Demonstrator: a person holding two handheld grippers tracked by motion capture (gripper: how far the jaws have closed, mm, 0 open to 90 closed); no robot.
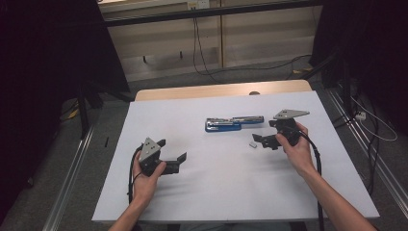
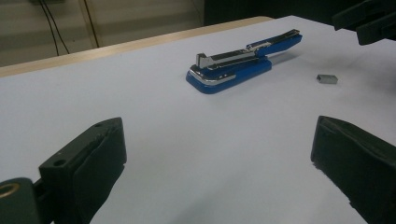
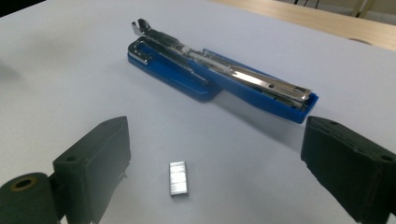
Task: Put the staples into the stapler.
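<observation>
Blue plastic stapler with chrome magazine (image 3: 219,77) lies flipped open. My right gripper (image 1: 260,141) spread wide, straddling small silver staple strip (image 3: 178,178) near stapler; I judge pickup next: lower, pinch. Left gripper (image 1: 174,159) open, empty, well apart from stapler.

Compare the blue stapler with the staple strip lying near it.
The stapler is large, blue and chrome, swung open flat; the staple strip is a tiny plain grey block. The stapler lies beyond the right gripper, whereas the strip sits between its open jaws. Both rest untouched on the white table.
</observation>
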